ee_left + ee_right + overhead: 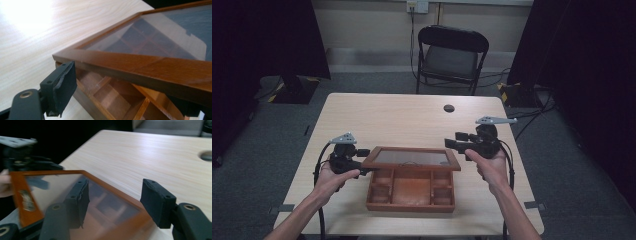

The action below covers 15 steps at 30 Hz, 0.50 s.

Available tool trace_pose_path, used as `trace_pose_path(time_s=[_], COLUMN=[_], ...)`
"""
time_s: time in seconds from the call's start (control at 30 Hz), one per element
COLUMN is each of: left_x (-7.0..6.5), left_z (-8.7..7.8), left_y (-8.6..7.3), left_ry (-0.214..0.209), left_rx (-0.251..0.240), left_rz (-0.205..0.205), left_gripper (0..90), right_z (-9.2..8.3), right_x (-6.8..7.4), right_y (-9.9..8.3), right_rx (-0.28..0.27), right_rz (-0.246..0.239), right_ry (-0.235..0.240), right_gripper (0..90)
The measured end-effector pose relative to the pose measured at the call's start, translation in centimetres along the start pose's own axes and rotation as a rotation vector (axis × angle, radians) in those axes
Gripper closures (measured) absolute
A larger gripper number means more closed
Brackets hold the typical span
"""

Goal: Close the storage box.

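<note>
**Kid:** Lid [412,158] of the wooden box [411,192], where is it?

**Helper:** It sits tipped up over the box, near the front middle of the table [402,117].

**Kid:** What is on the left?

**Helper:** The left gripper [363,162] pinches the lid's left frame edge. In the left gripper view the wood sits between its jaws.

**Kid:** And on the right?

**Helper:** The right gripper [450,144] is just above the lid's right corner. Its fingers [160,201] are apart and hold nothing.
</note>
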<state>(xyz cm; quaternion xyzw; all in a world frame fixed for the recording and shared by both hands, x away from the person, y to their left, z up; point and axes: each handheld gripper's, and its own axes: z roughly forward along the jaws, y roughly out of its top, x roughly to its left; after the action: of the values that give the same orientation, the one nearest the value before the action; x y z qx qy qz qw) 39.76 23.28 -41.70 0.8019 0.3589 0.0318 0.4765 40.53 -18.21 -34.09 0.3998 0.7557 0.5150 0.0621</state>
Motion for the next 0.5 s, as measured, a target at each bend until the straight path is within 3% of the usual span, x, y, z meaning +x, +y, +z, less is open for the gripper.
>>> trace_pose_path(time_s=[0.03,0.2,0.23,0.33,0.5], left_x=[0.1,0.0,0.0,0.0,-0.1], left_z=[0.0,0.2,0.1,0.2,0.2], left_y=[-0.1,-0.6,-0.6,-0.7,-0.8], left_ry=[0.0,-0.005,0.001,0.0,0.003], left_rx=[0.009,0.008,0.008,0.005,-0.002], left_rz=[0.004,0.0,0.001,-0.001,-0.012], left_gripper=[15.4,15.6,15.6,15.6,15.7], right_z=[0.0,1.4,2.1,2.6,4.0], right_x=[0.0,3.0,4.3,5.1,6.6], right_y=[0.0,1.0,1.0,1.1,1.5], right_rx=[0.0,0.053,0.088,0.113,0.187], right_rz=[0.0,-0.071,-0.107,-0.126,-0.157], right_ry=[0.0,0.126,0.17,0.217,0.302], right_gripper=[40.2,45.7,49.7,53.8,70.5])
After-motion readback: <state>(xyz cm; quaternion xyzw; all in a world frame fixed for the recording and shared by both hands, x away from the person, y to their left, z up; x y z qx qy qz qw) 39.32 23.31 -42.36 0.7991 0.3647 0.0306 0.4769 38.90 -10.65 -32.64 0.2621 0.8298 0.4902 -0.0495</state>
